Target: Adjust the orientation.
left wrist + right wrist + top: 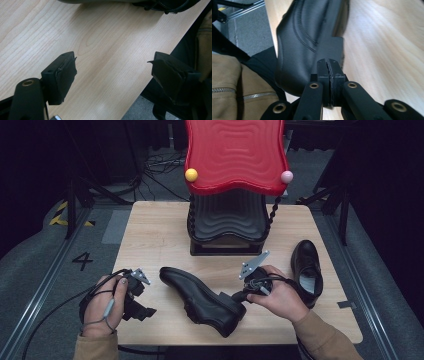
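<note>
Right gripper [329, 65] pinches the heel rim of a black shoe [200, 295]; left gripper [113, 75], beside the toe, gapes over the table [105, 45].

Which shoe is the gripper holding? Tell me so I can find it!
Start at the big red wavy rack at the back of the wooden table. In front of it lies a black shoe, tipped on its side. The right gripper is shut at its heel; the other shoe stands upright, untouched.

Smooth, faintly glossy black leather shoe [202, 297] on pale matt wood-grain table [150, 235]; glossy red plastic [234, 152].
</note>
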A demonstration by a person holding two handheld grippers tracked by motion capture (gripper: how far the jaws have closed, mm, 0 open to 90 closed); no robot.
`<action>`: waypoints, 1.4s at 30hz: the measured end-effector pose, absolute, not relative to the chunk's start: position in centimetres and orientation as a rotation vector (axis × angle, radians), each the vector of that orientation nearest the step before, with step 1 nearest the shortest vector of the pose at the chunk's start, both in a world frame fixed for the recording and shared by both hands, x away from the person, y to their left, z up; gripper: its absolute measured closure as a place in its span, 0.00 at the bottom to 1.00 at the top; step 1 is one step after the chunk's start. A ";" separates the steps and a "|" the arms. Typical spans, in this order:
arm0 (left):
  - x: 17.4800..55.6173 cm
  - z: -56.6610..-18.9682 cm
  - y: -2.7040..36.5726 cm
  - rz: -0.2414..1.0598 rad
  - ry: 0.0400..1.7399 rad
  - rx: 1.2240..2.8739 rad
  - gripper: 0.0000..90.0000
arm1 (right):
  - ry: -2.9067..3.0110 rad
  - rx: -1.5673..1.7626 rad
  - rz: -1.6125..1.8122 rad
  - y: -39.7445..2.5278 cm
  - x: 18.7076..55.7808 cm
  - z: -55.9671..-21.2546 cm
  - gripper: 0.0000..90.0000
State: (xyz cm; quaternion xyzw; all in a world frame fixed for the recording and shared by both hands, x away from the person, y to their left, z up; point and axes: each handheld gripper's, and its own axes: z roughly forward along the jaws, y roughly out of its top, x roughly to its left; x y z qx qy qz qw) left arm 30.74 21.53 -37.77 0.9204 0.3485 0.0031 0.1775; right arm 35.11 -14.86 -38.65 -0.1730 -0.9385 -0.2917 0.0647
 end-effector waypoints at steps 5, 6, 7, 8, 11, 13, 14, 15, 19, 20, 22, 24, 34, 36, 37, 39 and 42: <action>30.7 -37.8 21.4 0.005 0.990 2.608 0.23 | -2.834 -0.487 -0.838 -13.8 34.9 -39.5 1.00; 30.7 -37.8 21.3 0.006 0.987 2.608 0.23 | -2.840 -0.481 -0.836 -13.7 34.8 -39.6 1.00; 30.7 -37.8 21.3 0.008 0.982 2.610 0.23 | -2.845 -0.478 -0.832 -13.7 34.8 -39.6 1.00; 30.8 -37.9 21.2 0.004 0.983 2.606 0.23 | -2.861 -0.482 -0.825 -13.7 34.7 -39.5 1.00; 30.8 -37.8 21.2 0.009 0.979 2.614 0.23 | -2.893 -0.451 -0.810 -13.4 34.5 -39.5 1.00; 30.7 -37.8 21.2 0.010 0.983 2.610 0.23 | -2.904 -0.443 -0.790 -13.3 34.5 -39.4 1.00; 30.7 -37.7 21.2 0.011 0.981 2.607 0.23 | -2.906 -0.449 -0.788 -13.3 34.5 -39.3 1.00; 30.6 -37.7 21.2 0.013 0.982 2.607 0.23 | -2.906 -0.445 -0.791 -13.2 34.5 -39.3 1.00; 30.7 -37.8 21.2 0.013 0.984 2.607 0.23 | -2.910 -0.460 -0.792 -13.5 34.7 -39.3 1.00; 30.7 -37.8 21.3 0.013 0.983 2.608 0.23 | -2.910 -0.472 -0.796 -13.5 34.7 -39.3 1.00; 30.7 -37.8 21.3 0.013 0.983 2.607 0.23 | -2.906 -0.475 -0.799 -13.6 34.9 -39.3 1.00; 30.7 -37.7 21.3 0.010 0.972 2.605 0.23 | -2.905 -0.475 -0.797 -13.6 35.0 -39.3 1.00; 30.6 -37.6 21.4 0.010 0.969 2.599 0.23 | -2.939 -0.542 -0.816 -14.3 35.7 -39.1 1.00; 30.6 -37.6 21.5 0.004 0.966 2.593 0.23 | -2.968 -0.556 -0.818 -14.5 35.9 -39.1 1.00; 30.6 -37.6 21.5 0.002 0.967 2.589 0.23 | -2.987 -0.567 -0.819 -14.7 36.1 -39.1 1.00; 30.6 -37.6 21.6 0.008 0.969 2.585 0.23 | -2.997 -0.576 -0.820 -14.9 36.5 -39.2 1.00; 30.6 -37.6 21.6 0.007 0.969 2.583 0.23 | -3.003 -0.605 -0.817 -15.2 37.1 -39.5 1.00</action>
